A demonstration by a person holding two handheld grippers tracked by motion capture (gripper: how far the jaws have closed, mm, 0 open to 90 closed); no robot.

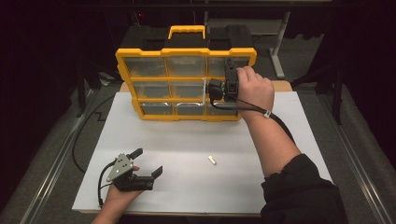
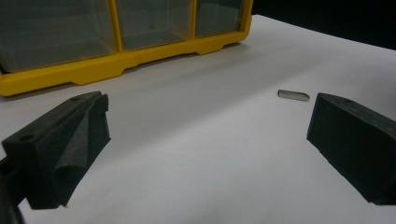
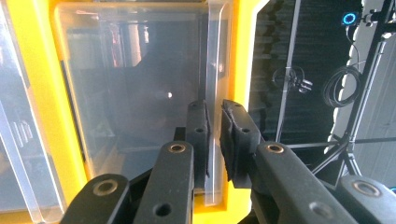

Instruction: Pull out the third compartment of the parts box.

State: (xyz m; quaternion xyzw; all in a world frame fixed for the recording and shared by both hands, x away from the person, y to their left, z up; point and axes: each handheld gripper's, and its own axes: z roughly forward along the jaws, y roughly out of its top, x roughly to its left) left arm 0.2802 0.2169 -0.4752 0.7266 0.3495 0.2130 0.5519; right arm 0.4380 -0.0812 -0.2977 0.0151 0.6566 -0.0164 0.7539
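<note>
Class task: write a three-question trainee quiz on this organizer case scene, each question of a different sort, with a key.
1. True or false: the left gripper has its jaws closed.
2. The right gripper clamps which part of the yellow organizer case? A handle; B clear bin edge; C latch.
3. Fill in: the small loose piece lies on the white ____.

Key: 1 false; 2 B; 3 board.

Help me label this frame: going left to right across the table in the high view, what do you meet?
Left gripper, jaws open, resting on the white table → small pale piece lying on the table → right gripper, held up against the yellow organizer case by the right hand.
</note>
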